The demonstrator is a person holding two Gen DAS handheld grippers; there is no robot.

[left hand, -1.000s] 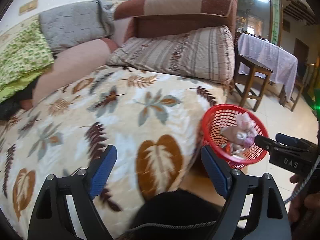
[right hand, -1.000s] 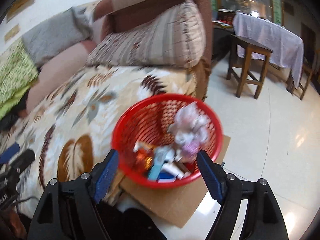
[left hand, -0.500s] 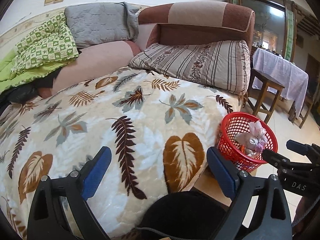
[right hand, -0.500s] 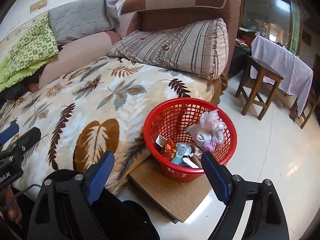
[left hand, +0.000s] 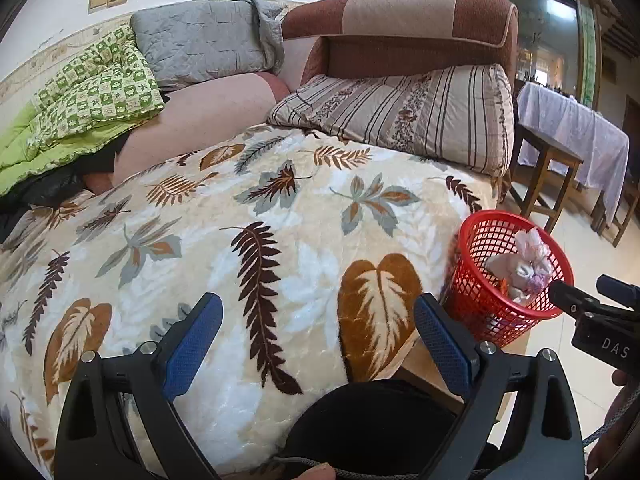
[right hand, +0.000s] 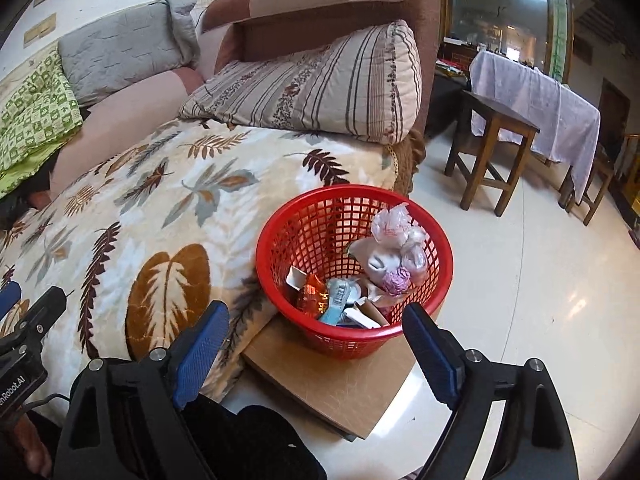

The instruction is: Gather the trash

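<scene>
A red mesh basket (right hand: 316, 224) stands on a brown board (right hand: 340, 384) beside the sofa, holding several wrappers and a knotted plastic bag (right hand: 390, 240). My right gripper (right hand: 316, 344) hovers open just in front of the basket, nothing between its blue pads. In the left wrist view the same basket (left hand: 480, 248) sits at the right, past the leaf-patterned blanket (left hand: 240, 240). My left gripper (left hand: 318, 340) is open and empty above the blanket's front edge. The right gripper's tip (left hand: 592, 312) pokes in at the right edge there.
A striped pillow (right hand: 320, 84) leans on the sofa arm. Grey and green quilts (left hand: 120, 76) lie at the back left. A wooden stool (right hand: 492, 152) and a cloth-covered table (right hand: 540, 104) stand on the shiny tiled floor (right hand: 540, 300) to the right.
Both grippers have pulled back and up from the basket, which now looks smaller and farther off. Both stay open and empty.
</scene>
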